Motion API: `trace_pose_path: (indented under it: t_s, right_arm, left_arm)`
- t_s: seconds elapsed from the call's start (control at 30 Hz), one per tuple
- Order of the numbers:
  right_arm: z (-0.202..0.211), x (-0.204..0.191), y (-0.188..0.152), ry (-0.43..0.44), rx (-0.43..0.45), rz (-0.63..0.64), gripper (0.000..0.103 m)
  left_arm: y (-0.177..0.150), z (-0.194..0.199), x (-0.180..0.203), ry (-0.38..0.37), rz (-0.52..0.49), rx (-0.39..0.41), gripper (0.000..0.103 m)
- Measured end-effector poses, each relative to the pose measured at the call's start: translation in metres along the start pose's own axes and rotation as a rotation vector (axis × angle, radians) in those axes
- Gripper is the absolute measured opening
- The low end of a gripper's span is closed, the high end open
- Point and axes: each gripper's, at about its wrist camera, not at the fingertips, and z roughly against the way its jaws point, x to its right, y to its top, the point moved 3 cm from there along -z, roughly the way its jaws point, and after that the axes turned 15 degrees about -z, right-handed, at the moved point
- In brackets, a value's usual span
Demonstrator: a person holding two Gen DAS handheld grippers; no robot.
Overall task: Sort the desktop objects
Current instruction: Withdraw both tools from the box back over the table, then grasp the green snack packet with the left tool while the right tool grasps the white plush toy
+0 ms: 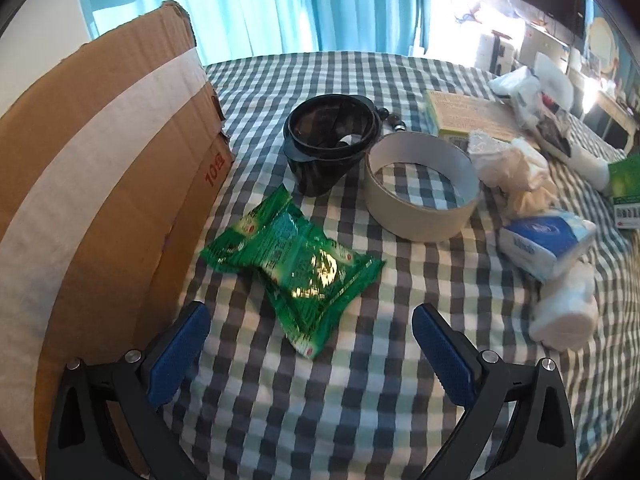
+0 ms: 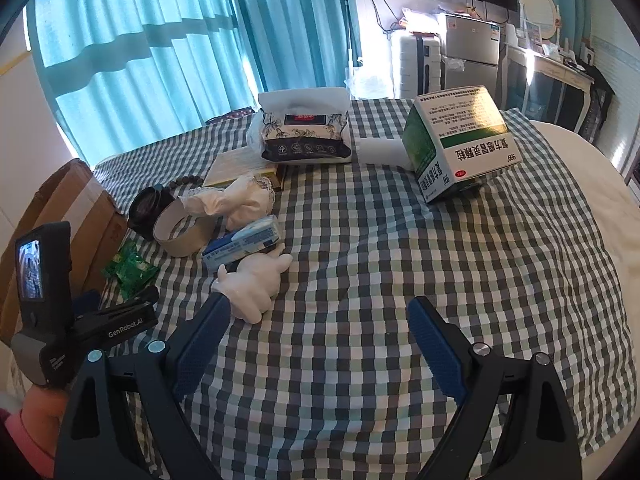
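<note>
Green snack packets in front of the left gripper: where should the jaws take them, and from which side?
Judging by pose, across the middle of the green snack packets, from above. They lie flat and overlapping on the checked cloth, and their crimped ends are thin and floppy. The left gripper stands open just short of them.

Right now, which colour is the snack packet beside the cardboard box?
Green snack packet, clearest in the left wrist view.

Your right gripper (image 2: 318, 310): jaws wide, nothing between them, above the checked cloth (image 2: 360, 272).
White figurine (image 2: 252, 284): just beside your left fingertip.
Green medicine box (image 2: 456, 144): tilted, far right.
Your left gripper (image 2: 120, 312): near the green packets (image 2: 130, 270).
</note>
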Motion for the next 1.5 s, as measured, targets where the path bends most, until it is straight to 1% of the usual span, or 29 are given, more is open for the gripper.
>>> trace_pose_path:
  t_s: [0.1,0.13,0.23,0.27,0.33,0.4,0.43,0.47,0.5,0.53,0.57,0.6,0.67,0.73,0.83,0.97,1.1,1.17,1.23,1.27,1.3,1.37,1.5]
  right_arm:
    - [-0.006,-0.001,-0.004,0.001,-0.014,0.014,0.091]
    - [-0.007,-0.002,-0.005,0.0,-0.018,0.02,0.091]
    - [-0.009,-0.004,-0.007,0.001,-0.021,0.029,0.091]
    - [-0.009,-0.004,-0.007,0.003,-0.019,0.031,0.091]
    - [-0.01,-0.005,-0.006,0.006,-0.016,0.031,0.091]
    - [-0.014,-0.008,-0.005,0.014,-0.016,0.033,0.091]
    - [-0.017,-0.01,-0.005,0.013,-0.018,0.038,0.091]
    - [-0.019,-0.013,-0.005,0.012,-0.022,0.044,0.091]
    - [-0.022,-0.015,-0.006,0.017,-0.028,0.045,0.091]
    - [-0.024,-0.018,-0.007,0.023,-0.036,0.04,0.091]
    - [-0.027,-0.02,-0.008,0.029,-0.043,0.036,0.091]
    - [-0.03,-0.023,-0.009,0.033,-0.047,0.035,0.091]
    - [-0.035,-0.031,-0.01,0.04,-0.045,0.045,0.091]
    - [-0.04,-0.04,-0.01,0.041,-0.038,0.057,0.091]
    - [-0.055,-0.049,-0.012,0.004,-0.037,0.06,0.091]
    - [-0.075,-0.047,-0.013,-0.002,-0.059,0.008,0.091]
    - [-0.093,-0.044,-0.016,-0.03,-0.09,-0.024,0.09]
    - [-0.093,-0.043,-0.017,-0.019,-0.09,-0.016,0.09]
    - [-0.092,-0.043,-0.017,-0.008,-0.095,-0.012,0.085]
    - [-0.092,-0.043,-0.017,-0.005,-0.103,-0.01,0.072]
    - [-0.092,-0.042,-0.016,-0.011,-0.112,-0.006,0.051]
    - [-0.09,-0.042,-0.016,-0.019,-0.127,0.005,0.051]
    - [-0.08,-0.034,-0.015,0.006,-0.137,-0.023,0.051]
  left_arm:
    - [0.009,-0.006,-0.001,0.005,0.015,0.019,0.103]
    - [0.012,-0.01,-0.002,0.011,0.01,0.015,0.103]
    - [0.013,-0.023,0.0,0.019,-0.03,-0.041,0.103]
    - [0.012,-0.026,0.001,0.021,-0.039,-0.042,0.103]
    - [0.012,-0.026,0.001,0.006,-0.027,-0.026,0.103]
    - [0.012,-0.027,-0.003,-0.044,-0.002,-0.042,0.093]
    - [0.013,-0.028,-0.006,-0.074,0.022,-0.053,0.083]
    - [0.013,-0.027,-0.011,-0.095,0.051,-0.057,0.069]
    - [0.012,-0.027,-0.015,-0.108,0.076,-0.056,0.063]
    - [0.012,-0.027,-0.019,-0.115,0.088,-0.054,0.061]
    - [0.012,-0.026,-0.02,-0.114,0.089,-0.053,0.056]
    - [0.012,-0.026,-0.021,-0.109,0.086,-0.049,0.054]
    - [0.012,-0.023,-0.022,-0.106,0.092,-0.039,0.047]
    - [0.013,-0.017,-0.023,-0.093,0.093,-0.032,0.044]
    - [0.011,-0.014,-0.025,-0.072,0.097,-0.037,0.044]
    - [0.008,-0.013,-0.028,-0.079,0.123,-0.037,0.043]
    - [0.014,-0.01,-0.023,-0.072,0.081,-0.018,0.043]
    - [0.017,-0.009,-0.022,-0.07,0.063,0.001,0.043]
    - [0.018,-0.008,-0.021,-0.085,0.062,0.015,0.043]
    - [0.02,-0.008,-0.021,-0.096,0.064,0.019,0.043]
    - [0.02,-0.006,-0.021,-0.103,0.063,0.025,0.043]
    - [0.019,-0.001,-0.019,-0.103,0.052,0.035,0.043]
    - [0.02,0.008,-0.015,-0.12,0.04,0.059,0.043]
